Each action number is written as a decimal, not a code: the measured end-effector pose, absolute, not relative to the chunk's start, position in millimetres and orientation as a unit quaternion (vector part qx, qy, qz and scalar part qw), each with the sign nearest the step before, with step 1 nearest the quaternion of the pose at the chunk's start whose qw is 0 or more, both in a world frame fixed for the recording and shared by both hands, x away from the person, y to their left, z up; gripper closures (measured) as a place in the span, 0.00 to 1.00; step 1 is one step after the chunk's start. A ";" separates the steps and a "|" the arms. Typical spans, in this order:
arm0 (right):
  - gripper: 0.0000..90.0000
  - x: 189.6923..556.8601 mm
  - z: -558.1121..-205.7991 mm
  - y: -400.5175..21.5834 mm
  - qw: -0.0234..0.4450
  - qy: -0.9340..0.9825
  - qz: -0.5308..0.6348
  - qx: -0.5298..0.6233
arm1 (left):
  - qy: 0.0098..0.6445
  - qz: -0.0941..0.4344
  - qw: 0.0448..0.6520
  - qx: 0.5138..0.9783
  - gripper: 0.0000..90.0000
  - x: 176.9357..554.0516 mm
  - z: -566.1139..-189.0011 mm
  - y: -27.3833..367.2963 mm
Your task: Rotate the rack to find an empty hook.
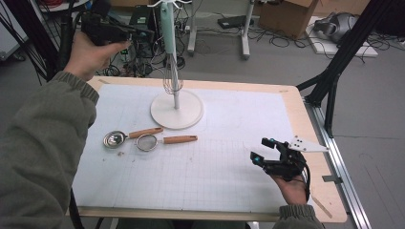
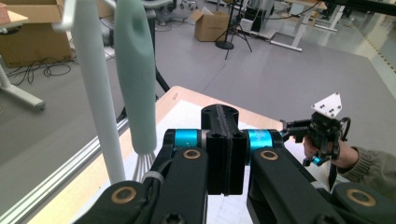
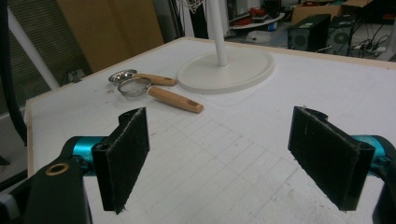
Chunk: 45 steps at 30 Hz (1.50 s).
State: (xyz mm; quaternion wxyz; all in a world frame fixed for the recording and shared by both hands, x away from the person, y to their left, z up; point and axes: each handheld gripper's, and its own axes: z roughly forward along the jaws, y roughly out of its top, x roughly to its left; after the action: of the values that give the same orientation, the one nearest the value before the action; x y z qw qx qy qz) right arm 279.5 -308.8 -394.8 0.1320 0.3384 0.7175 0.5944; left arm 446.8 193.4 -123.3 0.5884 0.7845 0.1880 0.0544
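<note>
Left gripper view, whisk (image 2: 136, 70) hanging vertical, wires down, beside stand pole (image 2: 98, 88)

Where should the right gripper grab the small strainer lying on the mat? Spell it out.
Grip the strainer by its wooden handle, coming from above with jaws across it. It lies flat, pointing toward the right gripper, clear of the spoon; the mesh bowl is round and shallow.

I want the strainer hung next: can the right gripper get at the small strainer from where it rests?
Probably yes. The right gripper stands open and empty, and bare mat lies between it and the strainer. The spoon lies just beyond the strainer, close to its rim, so approach the wooden handle.
</note>
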 end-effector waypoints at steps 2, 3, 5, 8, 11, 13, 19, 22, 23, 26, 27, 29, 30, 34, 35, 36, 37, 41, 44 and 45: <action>0.21 279.8 -395.0 -309.3 0.130 0.717 0.595 0.340 | 0.183 0.054 0.592 0.783 1.00 448.4 -119.3 190.1; 0.21 280.3 -395.1 -309.6 0.132 0.716 0.596 0.339 | 0.177 0.052 0.595 0.782 1.00 449.4 -117.5 188.1; 0.21 280.6 -395.1 -310.1 0.131 0.715 0.598 0.337 | 0.172 0.047 0.600 0.780 1.00 451.0 -114.5 183.9; 0.21 281.9 -395.2 -309.4 0.129 0.715 0.599 0.337 | 0.163 0.044 0.602 0.781 1.00 454.8 -111.4 178.6; 0.22 283.9 -396.0 -308.3 0.127 0.717 0.597 0.336 | 0.159 0.047 0.606 0.778 1.00 459.8 -107.3 173.8; 0.22 284.5 -396.2 -308.7 0.126 0.717 0.597 0.337 | 0.158 0.043 0.614 0.772 1.00 464.8 -104.9 171.0; 0.22 286.0 -396.7 -310.2 0.125 0.714 0.602 0.337 | 0.162 0.040 0.626 0.762 1.00 477.8 -100.8 158.6; 0.22 286.4 -397.1 -309.4 0.124 0.717 0.598 0.336 | 0.168 0.038 0.630 0.757 1.00 481.4 -103.7 154.5; 0.21 286.9 -397.5 -309.2 0.125 0.716 0.599 0.336 | 0.170 0.039 0.629 0.758 1.00 482.3 -105.0 153.4; 0.22 287.0 -397.7 -309.3 0.122 0.716 0.599 0.337 | 0.172 0.043 0.629 0.757 1.00 483.6 -105.9 152.0; 0.21 287.3 -397.7 -309.4 0.123 0.716 0.600 0.337 | 0.173 0.044 0.631 0.755 1.00 483.7 -105.7 152.0; 0.22 287.4 -397.8 -309.3 0.123 0.716 0.600 0.336 | 0.176 0.044 0.635 0.751 1.00 485.0 -106.0 153.1; 0.22 287.6 -397.7 -309.3 0.124 0.716 0.599 0.336 | 0.178 0.044 0.635 0.750 1.00 485.6 -106.1 154.3; 0.22 287.6 -397.8 -309.0 0.121 0.718 0.598 0.336 | 0.185 0.053 0.635 0.748 1.00 485.3 -105.3 156.4; 0.22 287.5 -397.8 -309.0 0.121 0.718 0.598 0.336 | 0.187 0.054 0.636 0.747 1.00 485.1 -105.2 156.6; 0.22 287.5 -397.8 -309.2 0.121 0.718 0.597 0.336 | 0.186 0.053 0.636 0.747 1.00 485.4 -105.3 157.4; 0.22 287.7 -397.8 -309.3 0.122 0.716 0.599 0.336 | 0.187 0.054 0.635 0.748 1.00 485.6 -105.3 158.5; 0.22 287.7 -397.6 -309.3 0.122 0.715 0.601 0.335 | 0.192 0.061 0.634 0.747 1.00 485.0 -104.9 160.6; 0.22 287.6 -397.6 -309.1 0.121 0.716 0.601 0.335 | 0.194 0.067 0.629 0.749 1.00 485.4 -104.3 164.0; 0.22 287.6 -397.7 -309.1 0.121 0.715 0.601 0.336 | 0.195 0.067 0.629 0.750 1.00 485.7 -104.2 165.4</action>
State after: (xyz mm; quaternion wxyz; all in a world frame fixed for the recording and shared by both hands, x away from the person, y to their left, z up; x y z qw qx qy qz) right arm 287.6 -309.1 -397.7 0.1212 0.3358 0.7154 0.6006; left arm 485.7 165.4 -104.2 0.6288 0.7498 0.1948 0.0669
